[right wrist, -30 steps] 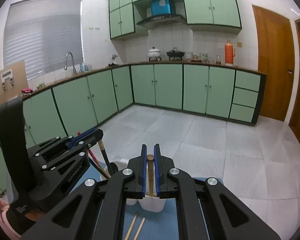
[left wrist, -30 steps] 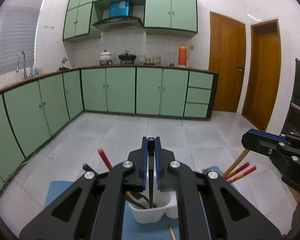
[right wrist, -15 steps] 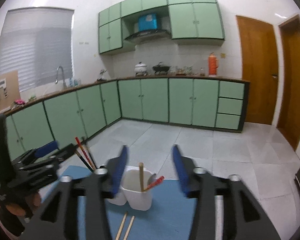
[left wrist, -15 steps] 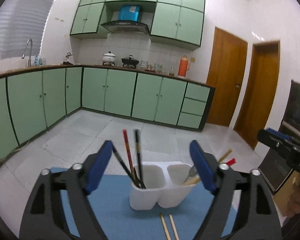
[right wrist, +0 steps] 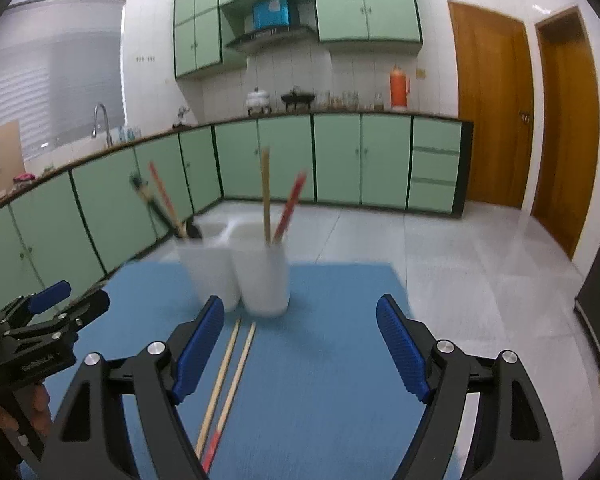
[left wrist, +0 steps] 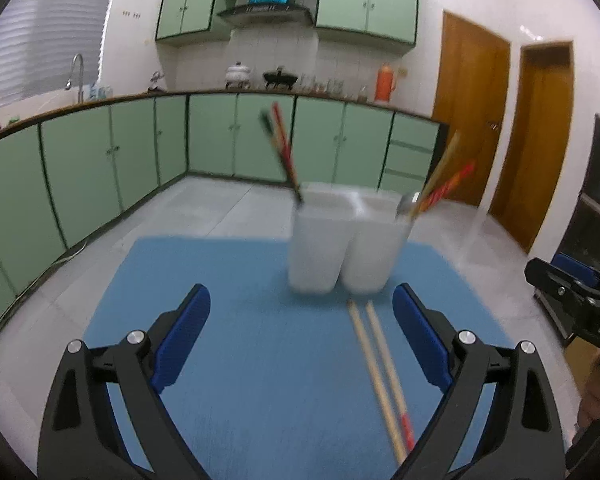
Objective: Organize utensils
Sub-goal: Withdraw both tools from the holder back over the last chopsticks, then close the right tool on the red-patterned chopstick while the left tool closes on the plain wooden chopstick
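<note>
Both grippers are angled down at a blue mat [left wrist: 228, 264] on the table, w/ the kitchen cabinets behind. Left gripper [left wrist: 301, 334] has its blue pads spread wide and the jaws are opening more, nothing between them but bare mat. Right gripper [right wrist: 300, 344] same deal, jaws opening, not quite as wide, nothing gripped; the pair of loose chopsticks [right wrist: 230, 364] runs just inside its left pad, not touched afaict.

The white holder [left wrist: 342, 248] w/ two compartments stands upright near the far edge of the mat. Left compartment has dark and red chopsticks [left wrist: 282, 148] leaning left-ish, right one has a tan stick, a red one and what looks like a spoon [left wrist: 406, 202], kinda blurry tho.

In the left view the loose chopsticks lie flat on the mat right in front of the holder, side by side, red tips toward the camera. Each gripper shows at the edge of the other's view, level w/ each other, a hand [right wrist: 30, 408] wrapped on the left one's handle.
</note>
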`<action>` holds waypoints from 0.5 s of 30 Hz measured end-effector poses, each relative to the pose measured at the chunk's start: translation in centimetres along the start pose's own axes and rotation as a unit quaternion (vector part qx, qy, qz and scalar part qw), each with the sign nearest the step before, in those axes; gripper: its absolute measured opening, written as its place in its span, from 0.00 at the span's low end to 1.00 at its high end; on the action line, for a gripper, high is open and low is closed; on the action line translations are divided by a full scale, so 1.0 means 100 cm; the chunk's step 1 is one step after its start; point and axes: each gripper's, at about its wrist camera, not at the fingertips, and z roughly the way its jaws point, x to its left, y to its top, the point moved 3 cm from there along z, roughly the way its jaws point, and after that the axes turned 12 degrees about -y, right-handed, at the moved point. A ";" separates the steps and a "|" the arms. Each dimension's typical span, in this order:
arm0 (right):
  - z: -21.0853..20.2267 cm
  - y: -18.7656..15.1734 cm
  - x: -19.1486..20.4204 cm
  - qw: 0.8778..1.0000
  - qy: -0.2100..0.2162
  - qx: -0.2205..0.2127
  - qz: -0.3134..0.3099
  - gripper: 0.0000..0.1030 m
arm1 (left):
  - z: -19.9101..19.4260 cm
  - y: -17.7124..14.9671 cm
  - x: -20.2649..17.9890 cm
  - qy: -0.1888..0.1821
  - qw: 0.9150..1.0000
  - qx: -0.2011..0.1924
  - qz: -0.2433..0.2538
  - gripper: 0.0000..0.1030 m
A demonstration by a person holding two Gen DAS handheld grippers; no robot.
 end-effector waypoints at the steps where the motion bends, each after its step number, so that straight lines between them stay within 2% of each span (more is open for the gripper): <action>1: 0.001 -0.008 0.002 1.000 -0.001 0.005 0.000 0.74 | 0.001 -0.006 0.001 0.005 1.000 0.005 0.001 0.87; 3: 0.003 -0.031 0.009 1.000 0.001 0.018 -0.001 0.72 | 0.003 -0.025 0.003 0.015 1.000 0.023 0.000 0.87; 5: 0.006 -0.052 0.015 0.999 0.002 0.037 -0.009 0.63 | 0.002 -0.038 0.004 0.023 0.999 0.032 0.000 0.87; 9: 0.006 -0.082 0.027 0.997 0.013 0.071 -0.022 0.54 | 0.001 -0.065 0.000 0.022 0.998 0.059 0.016 0.87; 11: 0.004 -0.097 0.034 0.996 0.018 0.086 -0.034 0.46 | 0.000 -0.073 -0.001 0.021 0.997 0.071 0.020 0.87; 15: -0.004 -0.120 0.047 0.992 0.040 0.110 -0.057 0.38 | -0.004 -0.083 -0.004 0.019 0.996 0.082 0.019 0.87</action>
